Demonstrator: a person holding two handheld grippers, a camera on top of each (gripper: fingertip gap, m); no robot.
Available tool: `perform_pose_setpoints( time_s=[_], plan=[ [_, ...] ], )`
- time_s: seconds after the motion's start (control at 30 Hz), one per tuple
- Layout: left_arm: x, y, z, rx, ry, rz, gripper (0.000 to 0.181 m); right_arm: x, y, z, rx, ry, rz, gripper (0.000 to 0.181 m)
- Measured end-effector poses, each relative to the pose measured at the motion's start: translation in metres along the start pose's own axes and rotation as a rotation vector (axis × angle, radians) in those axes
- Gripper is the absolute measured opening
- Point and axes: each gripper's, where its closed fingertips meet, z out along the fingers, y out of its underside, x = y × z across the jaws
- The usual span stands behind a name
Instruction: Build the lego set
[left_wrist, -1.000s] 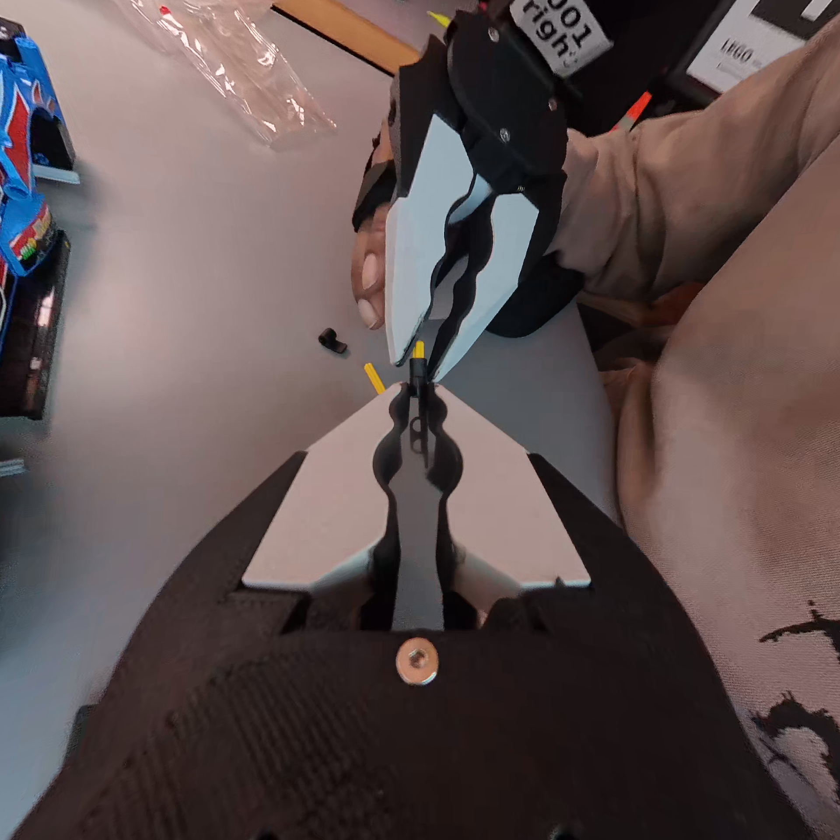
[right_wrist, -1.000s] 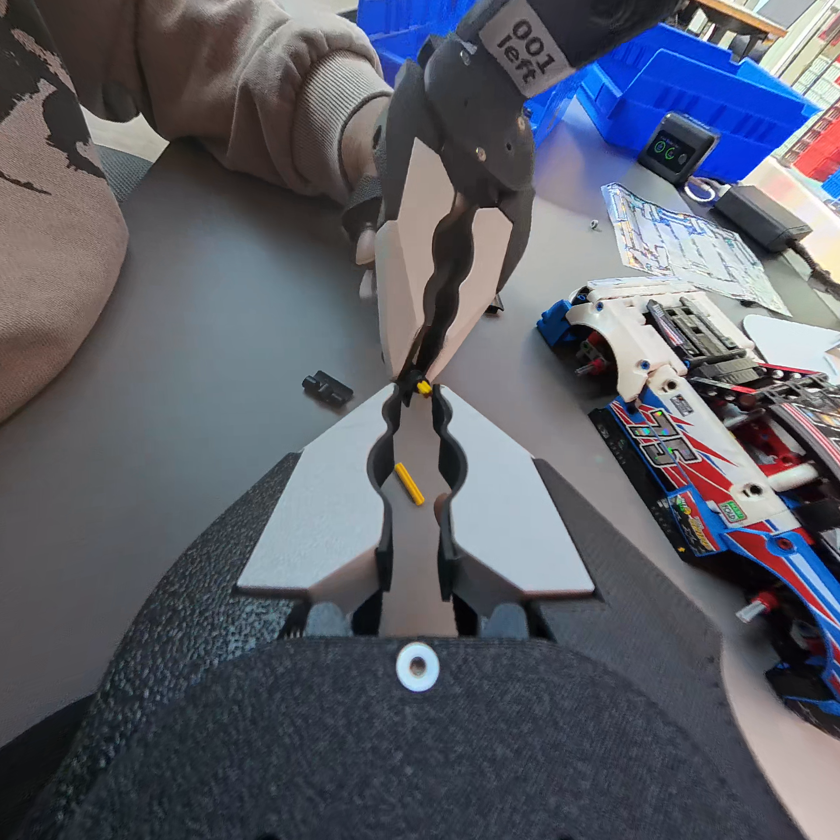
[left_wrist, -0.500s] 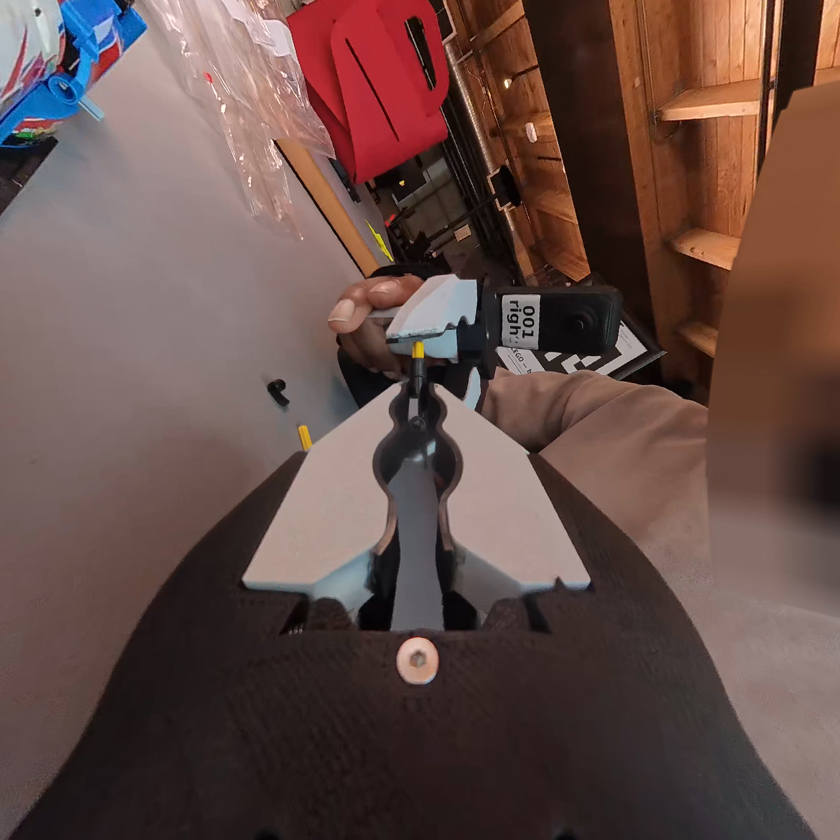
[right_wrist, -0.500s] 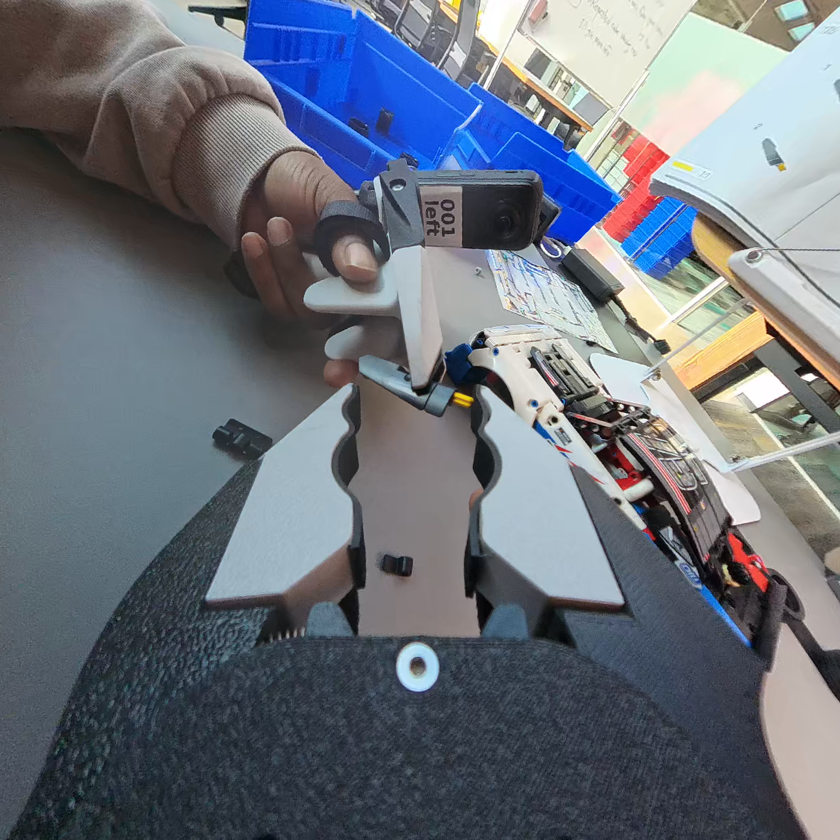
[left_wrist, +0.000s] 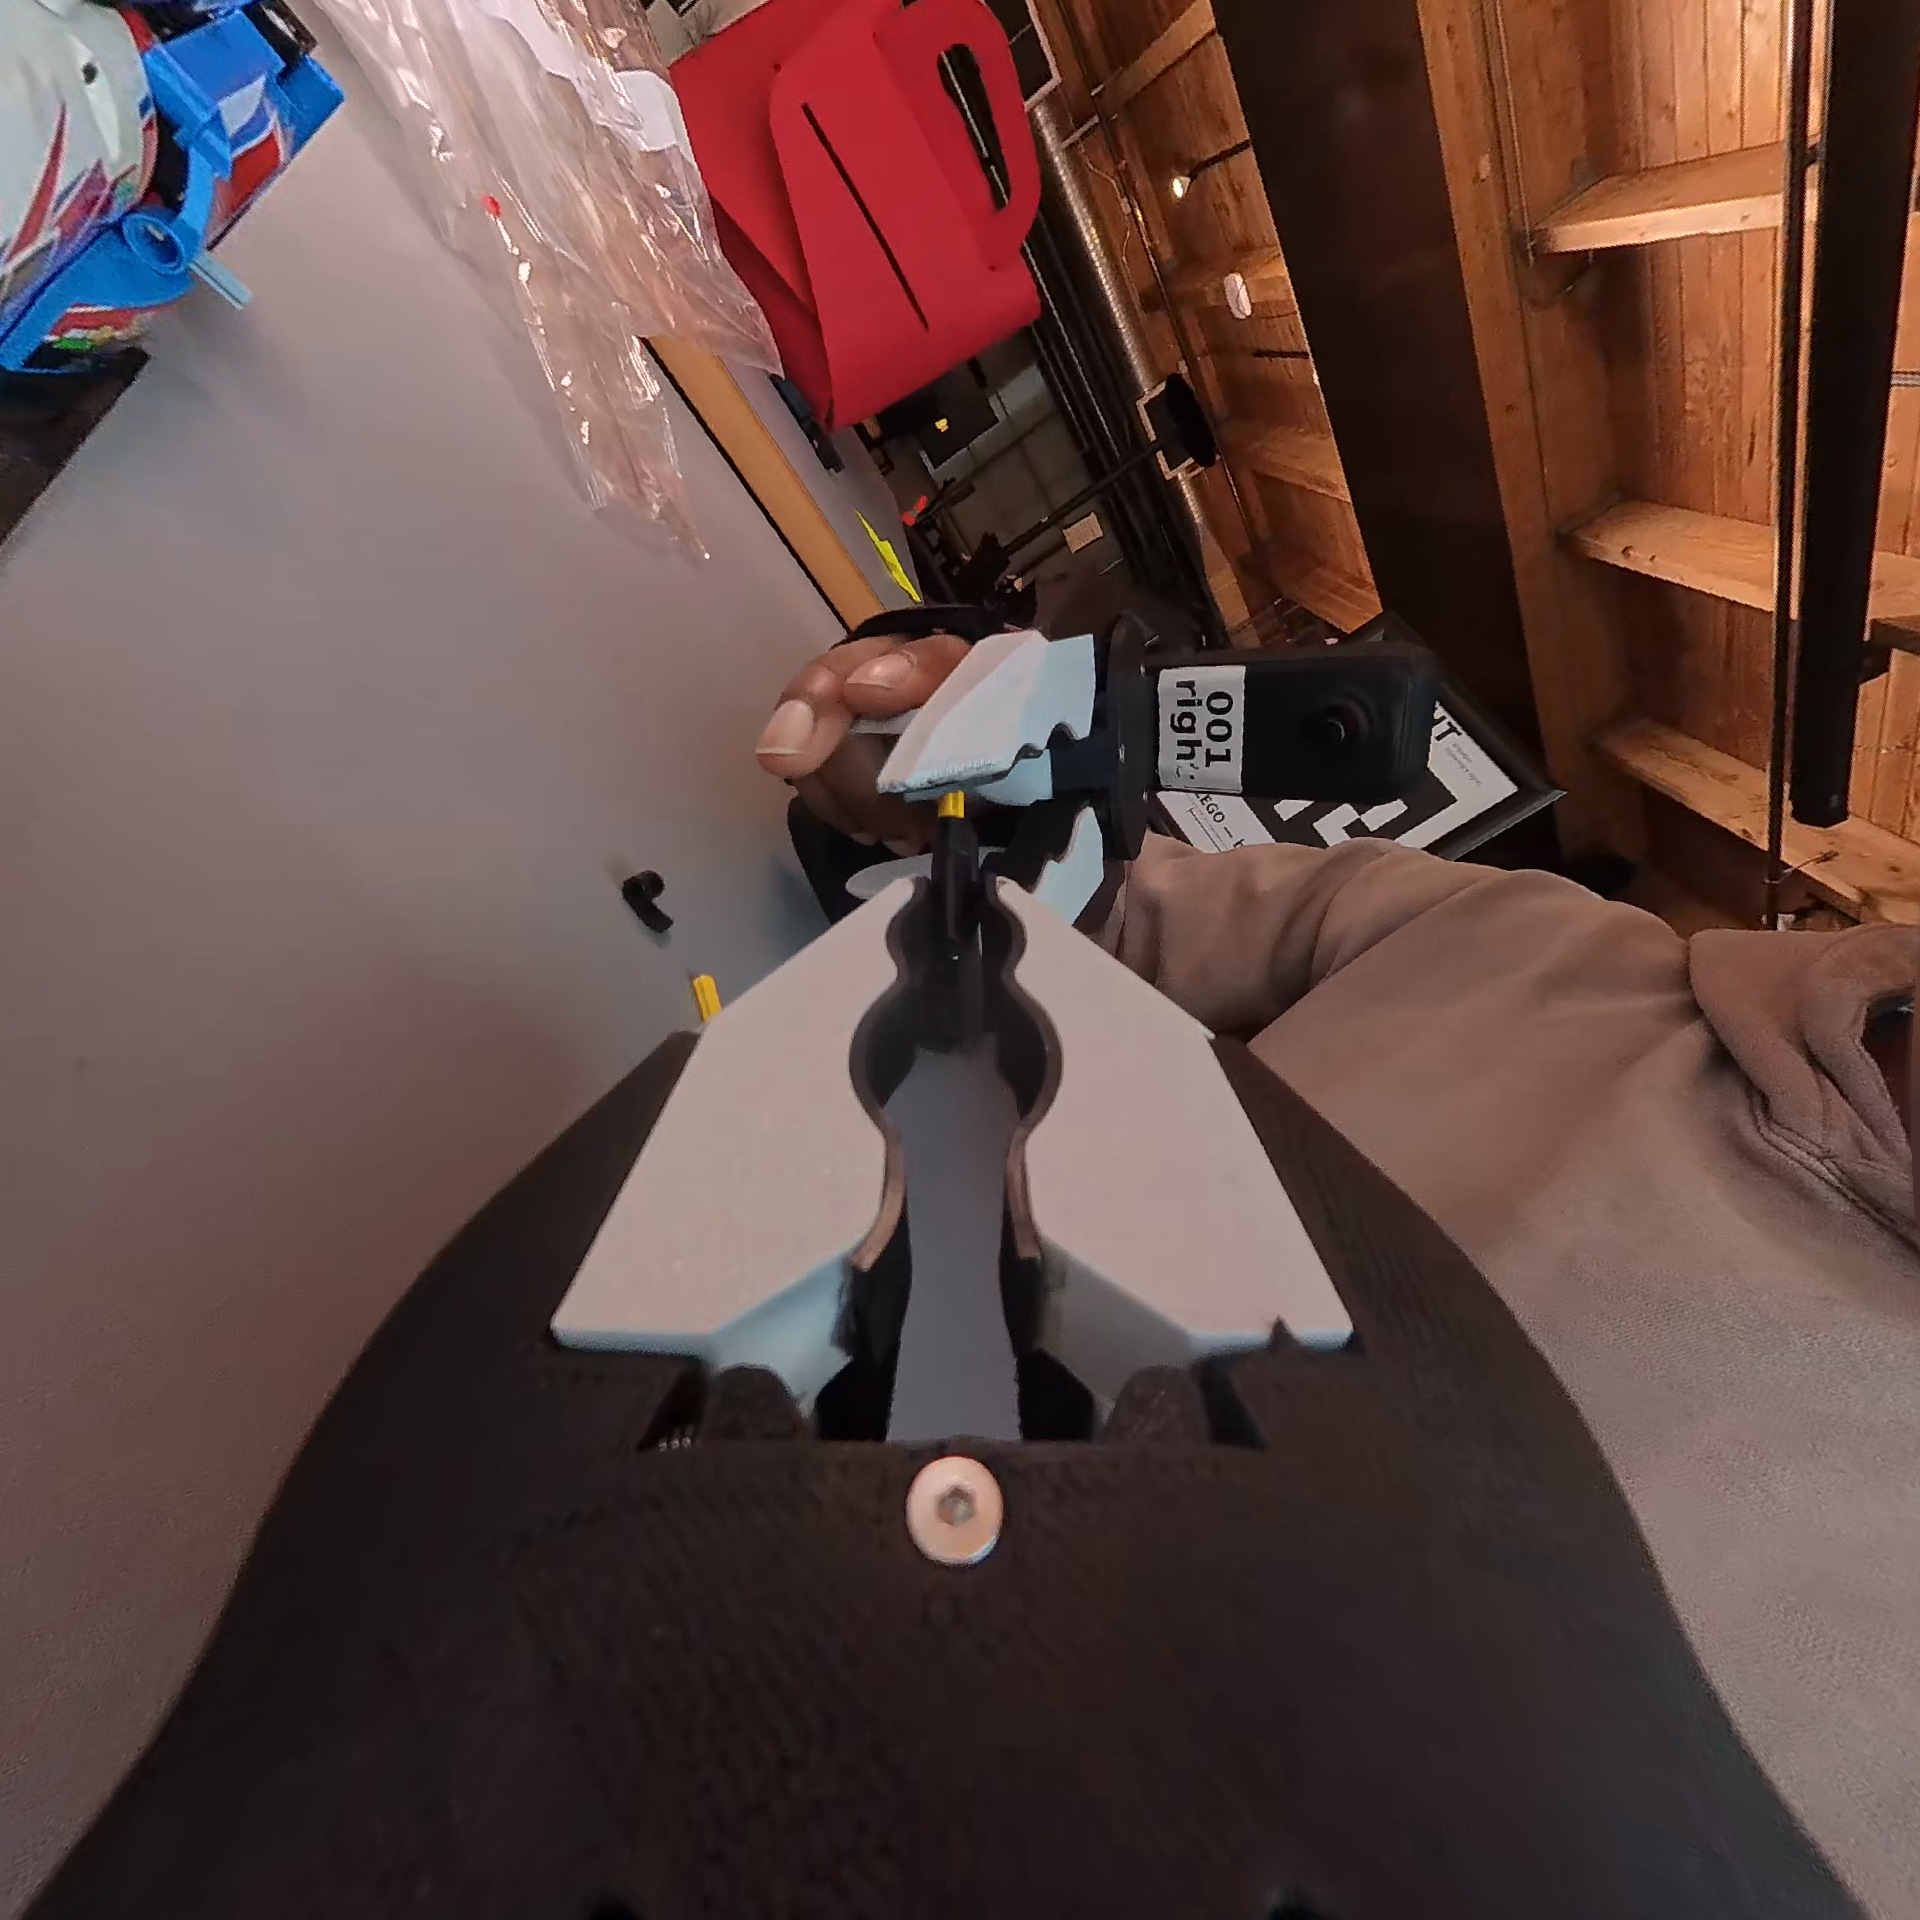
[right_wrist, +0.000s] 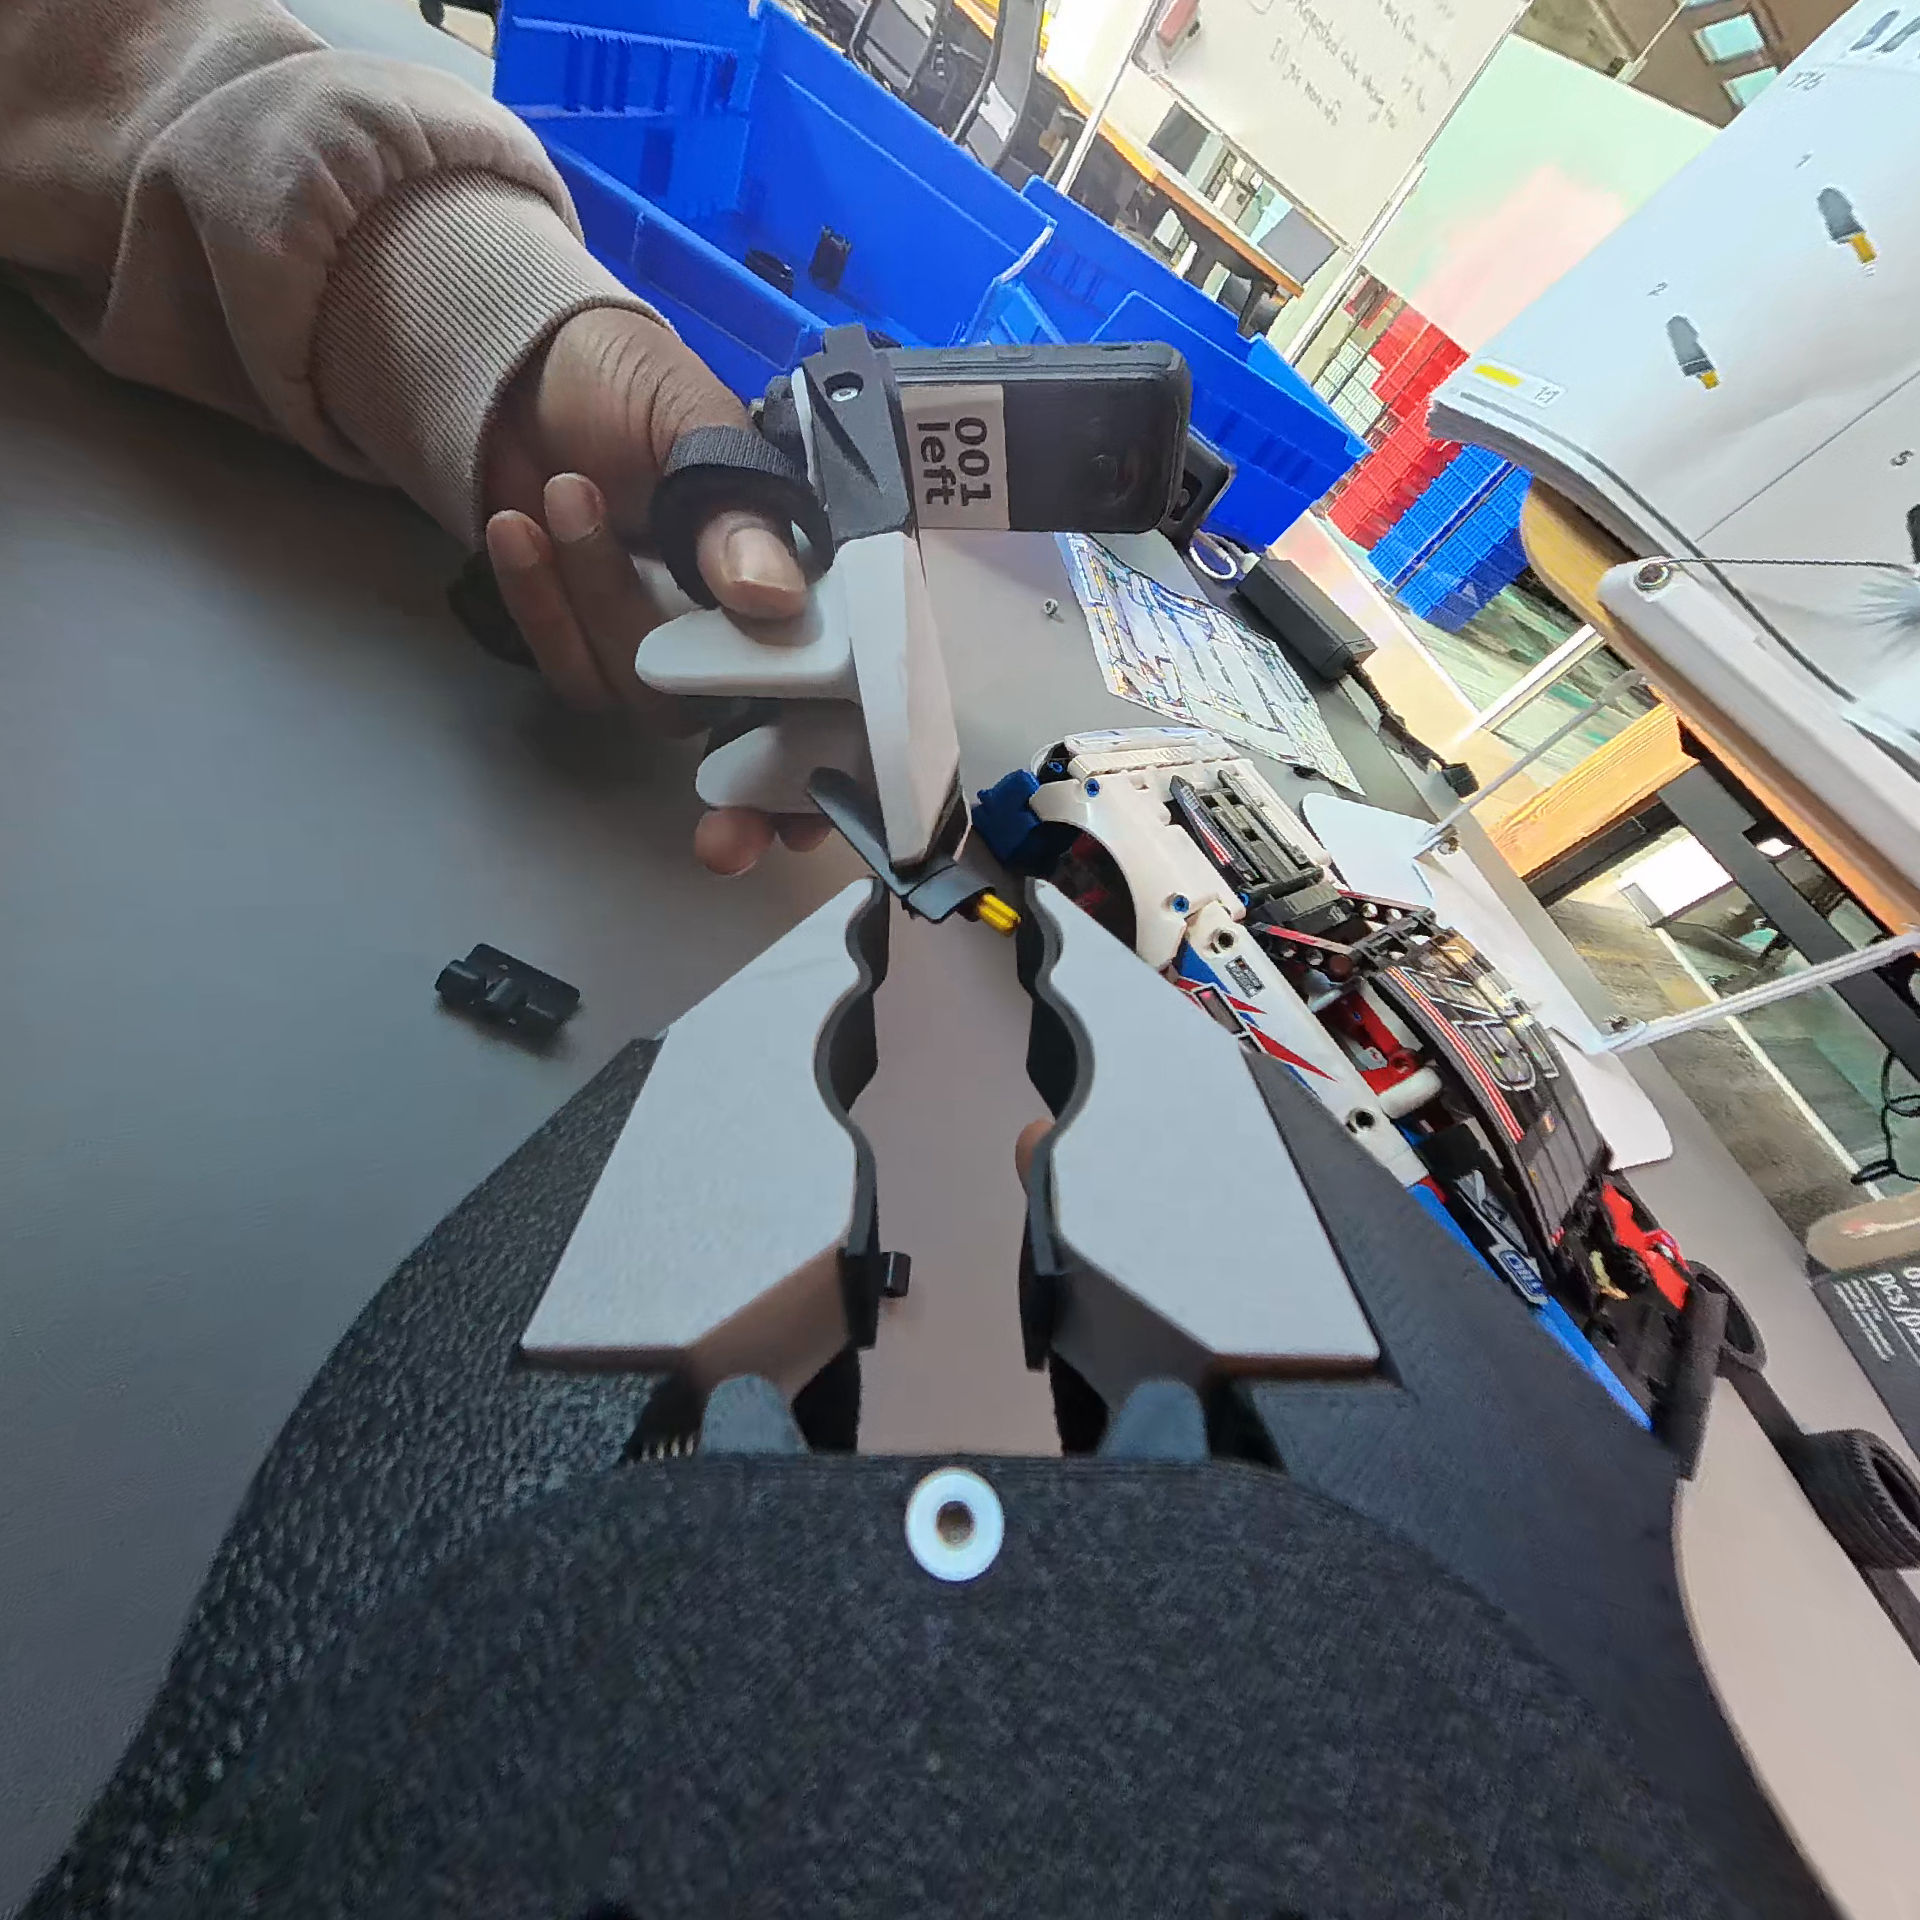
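My left gripper (left_wrist: 951, 894) is shut on a small black Lego piece (left_wrist: 954, 873) with a yellow axle (left_wrist: 948, 808) sticking out of its end. The right wrist view shows this piece (right_wrist: 940, 891), its yellow axle tip (right_wrist: 995, 911) and the left fingers (right_wrist: 904, 707) gripping it. My right gripper (right_wrist: 961, 902) is open, its fingertips on either side of the yellow axle tip. In the left wrist view its fingers (left_wrist: 977, 717) hover just over the axle. Both grippers are held above the grey table (right_wrist: 208, 831).
A partly built white, blue and red Lego car (right_wrist: 1299, 987) lies right of the grippers. A loose black piece (right_wrist: 506, 992) and a yellow axle (left_wrist: 707, 992) lie on the table. Blue bins (right_wrist: 831, 208), an instruction sheet (right_wrist: 1195, 665) and plastic bags (left_wrist: 540, 260) lie farther off. Only a small space, under 4 cm, lies between the two pairs of fingers.
Both grippers have lifted and tilted up from the table. My right gripper has opened wider around the yellow axle. My left gripper still holds the black piece.
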Motion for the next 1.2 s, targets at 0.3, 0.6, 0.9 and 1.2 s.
perform_pose_setpoints(
  time_s=[0.3,0.6,0.9,1.2],
  plan=[
    [0.003,0.006,0.0,-0.049,0.02,-0.007,0.007,-0.009,-0.001,-0.006,0.029,-0.084,-0.034,0.013],
    [0.01,0.036,0.005,-0.228,0.065,0.003,0.007,-0.039,0.001,-0.022,0.027,-0.339,-0.008,0.004],
    [0.012,0.056,0.01,-0.339,0.071,0.055,0.01,-0.047,0.002,-0.032,0.013,-0.431,0.031,0.004],
    [0.012,0.01,0.0,-0.094,0.03,0.133,0.01,0.003,-0.011,-0.027,0.111,-0.15,0.068,0.019]
  ],
)
